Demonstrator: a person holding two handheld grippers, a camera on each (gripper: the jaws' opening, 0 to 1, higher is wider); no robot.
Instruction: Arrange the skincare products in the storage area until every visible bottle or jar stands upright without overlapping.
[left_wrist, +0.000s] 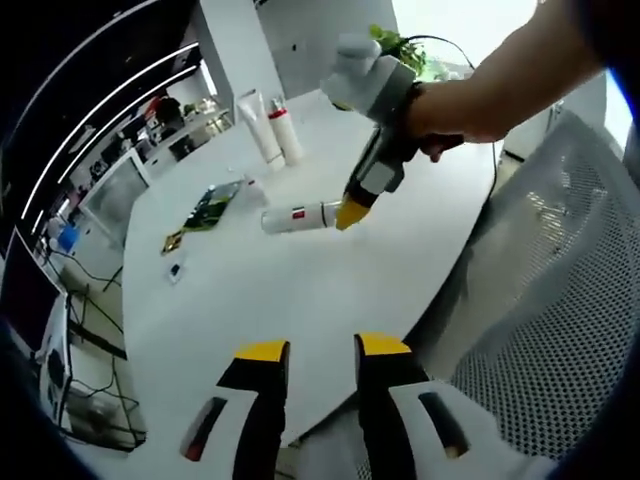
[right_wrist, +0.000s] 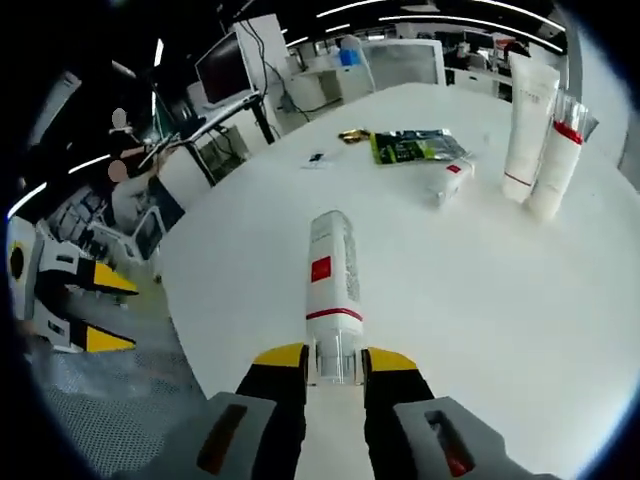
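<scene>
A white bottle (right_wrist: 333, 270) with a red label and clear cap lies on its side on the white table (right_wrist: 470, 320). My right gripper (right_wrist: 334, 360) is shut on its cap end, a jaw touching each side. The same bottle (left_wrist: 298, 216) lies mid-table in the left gripper view, with the right gripper (left_wrist: 352, 212) at its end, held by a hand. Two white tubes (right_wrist: 525, 110) (right_wrist: 555, 160) stand upright side by side at the far end; tubes (left_wrist: 262, 125) (left_wrist: 286, 130). A small white bottle (right_wrist: 450, 178) lies near them. My left gripper (left_wrist: 322, 350) hangs open over the table's near edge, holding nothing.
A green packet (right_wrist: 415, 147) and a small gold packet (right_wrist: 352, 135) lie flat beyond the bottle, with a small dark item (right_wrist: 316, 157) beside them. A mesh office chair (left_wrist: 560, 330) stands against the table's edge. Desks and monitors (right_wrist: 225, 65) lie beyond the table.
</scene>
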